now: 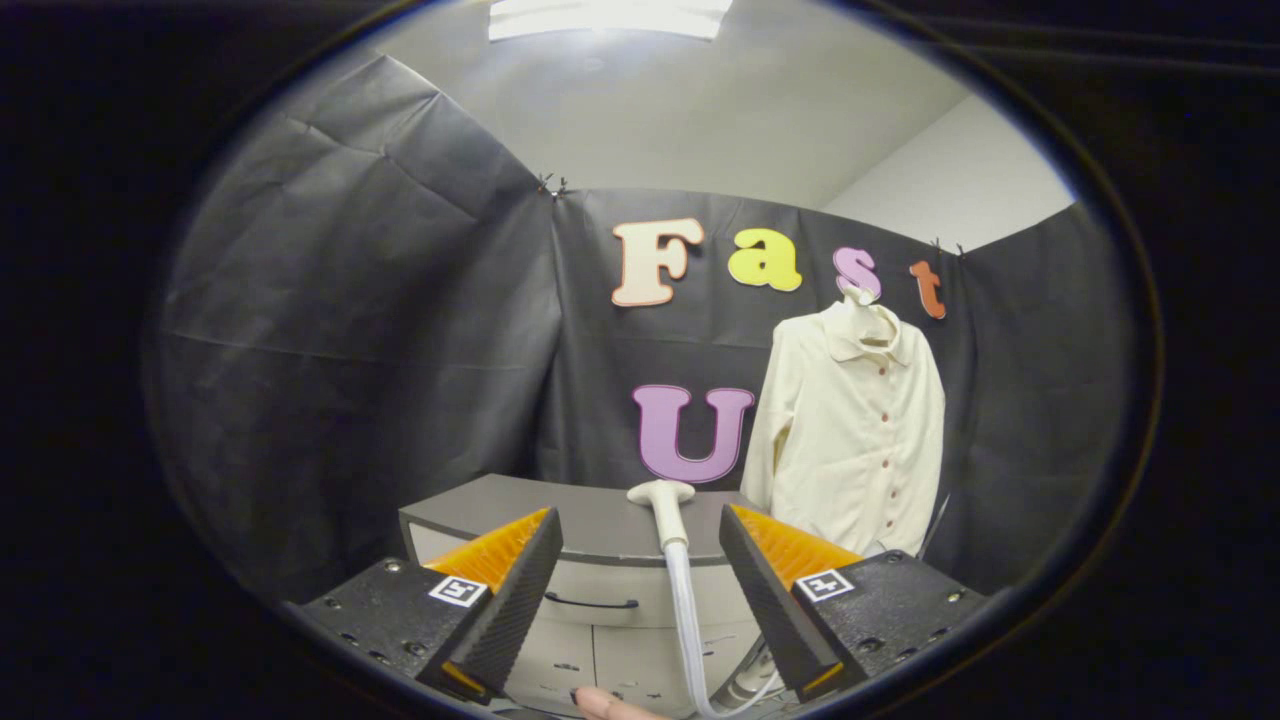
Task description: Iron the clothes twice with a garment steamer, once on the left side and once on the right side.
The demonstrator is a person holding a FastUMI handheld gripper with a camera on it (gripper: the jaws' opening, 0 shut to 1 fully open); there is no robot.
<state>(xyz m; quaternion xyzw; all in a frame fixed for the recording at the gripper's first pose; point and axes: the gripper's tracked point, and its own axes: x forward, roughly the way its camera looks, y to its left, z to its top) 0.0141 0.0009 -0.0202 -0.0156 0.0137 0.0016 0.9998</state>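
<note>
Your one camera rides on the gripper (640,540) and looks forward along its two fingers, which stand spread apart in the foreground; the steamer head (662,497) rises in the gap between them, just ahead; you face the cabinet (600,525) from close by and slightly above its top; well beyond the fingers and off to their right hangs the shirt (850,440) against the black cloth wall (380,330); the lens tilts upward enough to catch the ceiling (720,110) and its lamp (610,17); the fisheye bends the wall's edges.
</note>
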